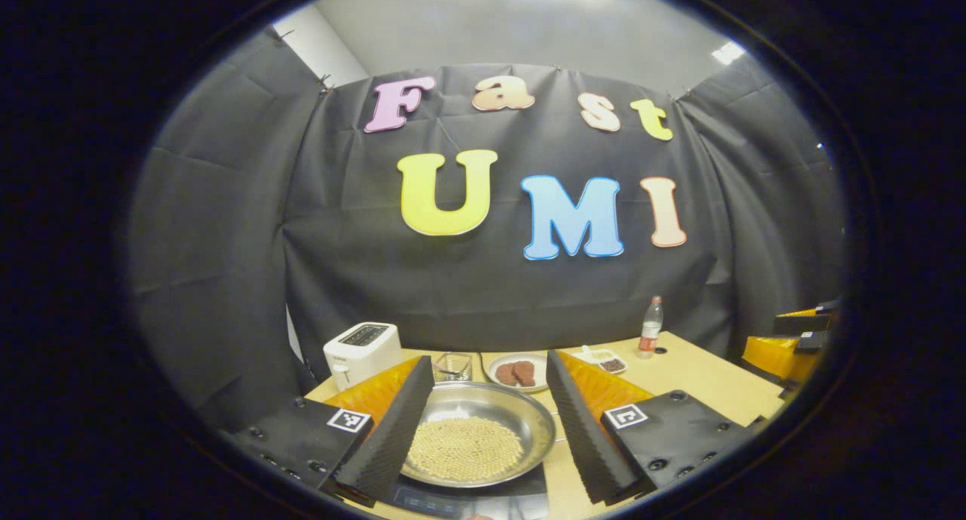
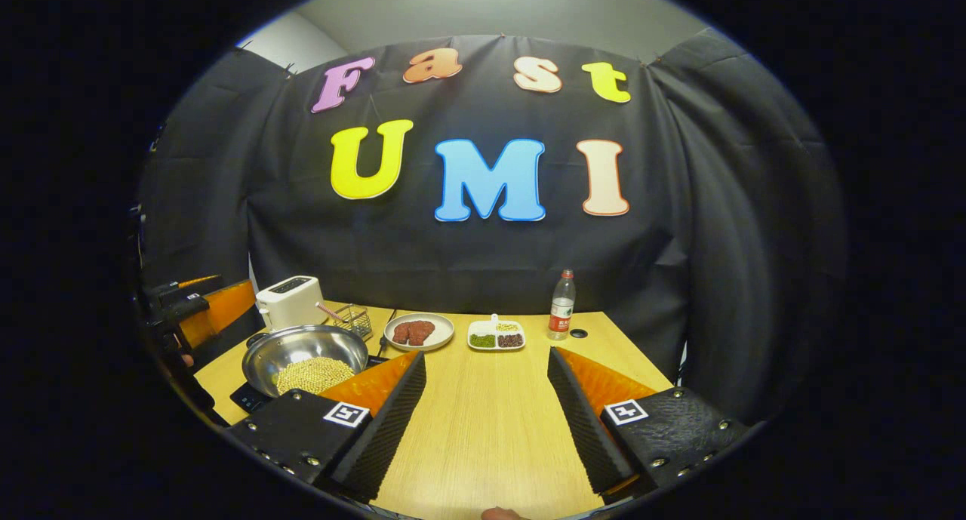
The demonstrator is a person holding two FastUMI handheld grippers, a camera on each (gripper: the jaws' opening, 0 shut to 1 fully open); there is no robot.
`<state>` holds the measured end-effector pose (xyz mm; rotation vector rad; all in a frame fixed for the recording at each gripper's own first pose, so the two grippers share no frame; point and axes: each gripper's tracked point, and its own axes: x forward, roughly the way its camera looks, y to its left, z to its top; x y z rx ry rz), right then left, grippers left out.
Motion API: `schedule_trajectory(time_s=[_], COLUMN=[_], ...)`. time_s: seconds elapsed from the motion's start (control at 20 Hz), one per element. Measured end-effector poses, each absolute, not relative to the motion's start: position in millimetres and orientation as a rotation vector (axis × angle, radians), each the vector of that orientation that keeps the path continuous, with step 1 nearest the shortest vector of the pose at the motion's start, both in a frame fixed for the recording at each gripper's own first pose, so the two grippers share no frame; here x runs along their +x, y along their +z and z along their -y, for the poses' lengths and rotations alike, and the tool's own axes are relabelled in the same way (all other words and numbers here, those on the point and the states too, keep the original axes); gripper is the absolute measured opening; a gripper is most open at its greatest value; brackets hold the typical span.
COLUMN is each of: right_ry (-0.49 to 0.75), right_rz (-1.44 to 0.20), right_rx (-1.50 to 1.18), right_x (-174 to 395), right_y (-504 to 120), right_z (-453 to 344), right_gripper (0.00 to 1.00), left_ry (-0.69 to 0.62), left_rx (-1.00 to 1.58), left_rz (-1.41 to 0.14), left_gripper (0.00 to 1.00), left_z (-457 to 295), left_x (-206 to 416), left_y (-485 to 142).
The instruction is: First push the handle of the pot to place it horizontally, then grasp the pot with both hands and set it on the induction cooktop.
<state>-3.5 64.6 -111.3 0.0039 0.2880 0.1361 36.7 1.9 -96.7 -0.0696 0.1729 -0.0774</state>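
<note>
The left gripper (image 1: 489,422) is spread wide, its fingers flanking the pot (image 1: 477,432) without touching it; nothing is held. The right gripper (image 2: 487,422) is likewise spread wide over bare desk (image 2: 490,429), holding and touching nothing.

The pot is a shallow steel pan with pale round grains heaped in its bottom. It sits on the black cooktop (image 1: 468,499) near the desk's front left corner. In the right gripper view the pot (image 2: 306,358) shows a dark stub at its left rim, likely the handle, pointing left along the desk's front edge; its full length I cannot tell.

From the left gripper the pot lies straight ahead, between the fingers and just beyond their tips. From the right gripper it lies ahead and to the left, just past the left finger, apart from it.

Along the far edge stand a toaster (image 2: 289,300), a wire basket (image 2: 353,320), a plate of meat (image 2: 419,331), a divided dish (image 2: 496,335) and a bottle (image 2: 561,306). The left gripper also shows at the desk's left edge in the right gripper view
</note>
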Motion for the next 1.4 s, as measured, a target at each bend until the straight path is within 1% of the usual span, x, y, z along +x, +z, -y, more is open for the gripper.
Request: schedule_trajectory(time_s=[0.15, 0.2, 0.3, 0.4, 0.5, 0.55, 0.6, 0.65, 0.7, 0.75, 0.85, 0.9, 1.15, 1.3, 1.4], right_ry=[0.151, 0.163, 0.179, 0.184, 0.181, 0.17, 0.152, 0.137, 0.127, 0.116, 0.1, 0.098, 0.095, 0.096, 0.105], right_rz=[-0.238, -0.222, -0.187, -0.154, -0.118, -0.107, -0.102, -0.094, -0.084, -0.084, -0.086, -0.077, -0.028, -0.031, -0.045], right_rx=[0.003, -0.003, -0.007, 0.017, 0.039, 0.036, 0.031, 0.031, 0.033, 0.035, 0.037, 0.038, 0.028, 0.049, 0.056], right_x=[-28, -35, -51, -64, -73, -76, -81, -88, -93, -96, -105, -107, -114, -114, -111], right_y=[-93, -88, -74, -60, -48, -43, -42, -40, -37, -36, -36, -31, -14, -15, -17], right_z=[-42, -39, -33, -31, -30, -26, -20, -16, -16, -16, -15, -16, -26, -35, -42], right_gripper=[0.98, 0.98, 0.98, 0.98, 0.98, 0.98, 0.98, 0.98, 0.98, 0.98, 0.98, 0.98, 0.97, 0.97, 0.98], left_ry=[-0.072, -0.069, -0.08, -0.091, -0.114, -0.125, -0.136, -0.148, -0.152, -0.155, -0.159, -0.163, -0.158, -0.153, -0.145], left_rx=[-0.065, -0.063, -0.064, -0.06, -0.049, -0.038, -0.03, -0.025, -0.022, -0.027, -0.044, -0.049, -0.044, -0.03, -0.038], left_rz=[-0.13, -0.115, -0.101, -0.091, -0.067, -0.058, -0.048, -0.044, -0.034, -0.024, -0.011, -0.007, 0.016, 0.018, 0.029], left_gripper=[0.97, 0.93, 1.0, 0.93, 1.0, 1.0, 0.93, 0.93, 0.93, 1.0, 0.97, 1.0, 1.0, 1.0, 0.95], left_z=[19, 25, 39, 46, 54, 56, 57, 59, 58, 56, 52, 49, 34, 28, 25], left_x=[11, 3, -11, -23, -34, -39, -43, -46, -48, -50, -58, -60, -73, -75, -76], left_y=[-67, -61, -49, -38, -26, -20, -16, -11, -7, -1, 4, 6, 15, 16, 17])
